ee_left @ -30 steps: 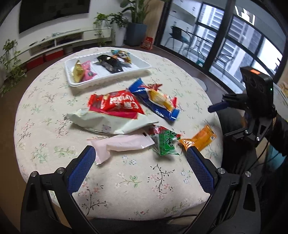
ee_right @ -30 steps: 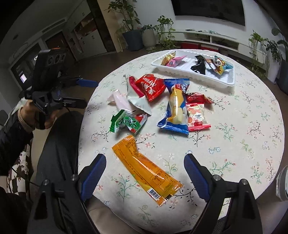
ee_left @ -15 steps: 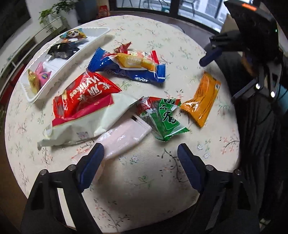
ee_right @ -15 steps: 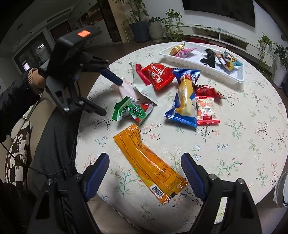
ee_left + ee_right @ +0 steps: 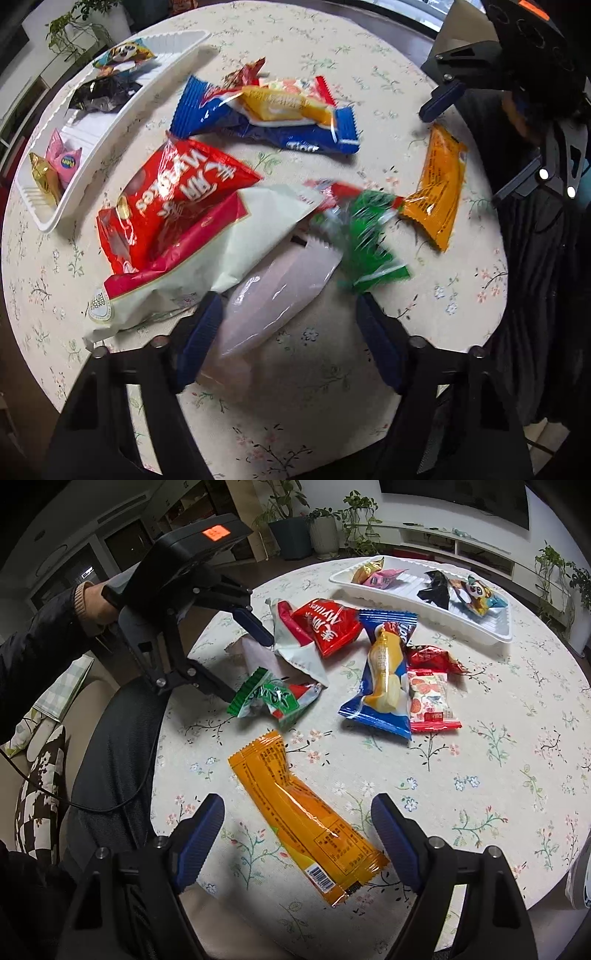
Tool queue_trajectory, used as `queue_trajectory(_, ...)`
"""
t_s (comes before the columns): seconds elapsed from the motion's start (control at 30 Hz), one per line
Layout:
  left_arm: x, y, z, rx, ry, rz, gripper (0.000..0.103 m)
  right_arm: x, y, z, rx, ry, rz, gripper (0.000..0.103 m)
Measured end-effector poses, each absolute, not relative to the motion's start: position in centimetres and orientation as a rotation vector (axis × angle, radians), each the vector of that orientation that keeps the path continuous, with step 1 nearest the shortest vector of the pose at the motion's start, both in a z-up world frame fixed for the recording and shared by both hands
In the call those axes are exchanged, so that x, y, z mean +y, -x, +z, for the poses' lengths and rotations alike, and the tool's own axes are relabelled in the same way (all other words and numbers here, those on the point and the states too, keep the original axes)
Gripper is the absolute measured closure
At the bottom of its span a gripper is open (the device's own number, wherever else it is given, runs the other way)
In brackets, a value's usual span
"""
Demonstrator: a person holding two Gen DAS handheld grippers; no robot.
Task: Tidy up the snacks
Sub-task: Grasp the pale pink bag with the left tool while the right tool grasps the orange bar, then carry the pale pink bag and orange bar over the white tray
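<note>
A pale pink packet [image 5: 280, 291] lies between the fingers of my left gripper [image 5: 288, 325], which points down at the table. Its jaws are closing; the pads stand either side of the packet without pressing it. A green packet [image 5: 365, 236], blurred, lies just past the right finger. In the right wrist view the left gripper [image 5: 247, 661] straddles the pink packet [image 5: 255, 653] beside the green packet [image 5: 269, 701]. My right gripper [image 5: 299, 834] hangs open over a long orange packet [image 5: 295, 812]. A white tray [image 5: 173, 48] with several small snacks sits at the far side.
A red bag [image 5: 177, 192] lies on a large pale bag [image 5: 229, 251], which overlaps the pink packet's far end. A blue packet [image 5: 266, 136] carries a yellow one [image 5: 284, 107]. The round flowered table's edge is close to both grippers; a person's dark sleeve [image 5: 33, 646] holds the left gripper.
The left gripper came down and in over the pink packet, rolled, and its jaws narrowed around it. The right gripper stayed over the orange packet.
</note>
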State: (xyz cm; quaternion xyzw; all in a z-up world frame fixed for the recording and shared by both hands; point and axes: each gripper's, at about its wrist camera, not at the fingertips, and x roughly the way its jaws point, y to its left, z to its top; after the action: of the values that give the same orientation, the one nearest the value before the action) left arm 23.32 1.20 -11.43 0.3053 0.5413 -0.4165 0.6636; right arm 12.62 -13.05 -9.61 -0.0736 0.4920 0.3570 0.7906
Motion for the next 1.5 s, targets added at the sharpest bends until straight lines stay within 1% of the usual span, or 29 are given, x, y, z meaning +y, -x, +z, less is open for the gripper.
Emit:
queue_trajectory(0.03, 1.3, -23.3, -11.6, 1.232, -0.701, -0.929, 0.053, -13.0, -12.7, -9.7, 1.061, 0.16, 0.769, 0.018)
queue_trajectory(0.07, 1.4, -23.3, -11.9, 1.24, -0.714, -0.921, 0.059, -13.0, -12.7, -9.7, 1.063, 0.163, 0.768, 0.019)
queue_trajectory(0.1, 1.5, -23.3, -11.9, 1.238, -0.721, -0.916, 0.059, -13.0, -12.7, -9.7, 1.063, 0.166, 0.768, 0.019)
queue_trajectory(0.13, 1.6, -23.3, -11.8, 1.235, -0.717, -0.92, 0.063, -13.0, -12.8, -9.8, 1.062, 0.168, 0.768, 0.019)
queue_trajectory(0.43, 1.3, -22.7, -11.2, 1.205, -0.718, -0.859, 0.063, -12.6, -12.5, -9.8, 1.059, 0.193, 0.761, 0.02)
queue_trajectory(0.5, 1.2, -21.9, -11.1, 1.189, -0.721, -0.858, 0.066, -12.5, -12.4, -9.8, 1.053, 0.204, 0.761, 0.02)
queue_trajectory(0.53, 1.2, -21.7, -11.2, 1.189, -0.711, -0.857, 0.071, -12.5, -12.4, -9.8, 1.054, 0.21, 0.761, 0.02)
queue_trajectory(0.57, 1.2, -21.5, -11.2, 1.184, -0.696, -0.855, 0.072, -12.5, -12.4, -9.9, 1.056, 0.217, 0.764, 0.02)
queue_trajectory(0.63, 1.6, -21.1, -11.0, 1.176, -0.678, -0.841, 0.074, -12.5, -12.5, -10.0, 1.057, 0.243, 0.774, 0.027)
queue_trajectory(0.97, 3.9, -19.3, -10.7, 1.206, -0.602, -0.742, 0.076, -10.6, -12.7, -10.2, 1.053, 0.406, 0.846, 0.031)
queue_trajectory(1.03, 3.2, -18.7, -11.3, 1.215, -0.578, -0.714, 0.076, -10.3, -12.7, -10.6, 1.074, 0.434, 0.862, 0.035)
queue_trajectory(1.33, 3.5, -18.9, -11.1, 1.243, -0.467, -0.643, 0.076, -9.3, -13.1, -11.6, 1.129, 0.542, 0.895, 0.04)
queue_trajectory(1.37, 3.6, -18.9, -11.1, 1.244, -0.455, -0.64, 0.076, -9.1, -13.1, -11.6, 1.132, 0.55, 0.902, 0.042)
queue_trajectory(1.43, 3.9, -18.9, -11.1, 1.246, -0.441, -0.634, 0.077, -8.9, -13.1, -11.4, 1.143, 0.564, 0.923, 0.055)
queue_trajectory(1.5, 3.9, -18.8, -11.0, 1.249, -0.441, -0.631, 0.077, -8.7, -13.1, -11.4, 1.154, 0.58, 0.937, 0.061)
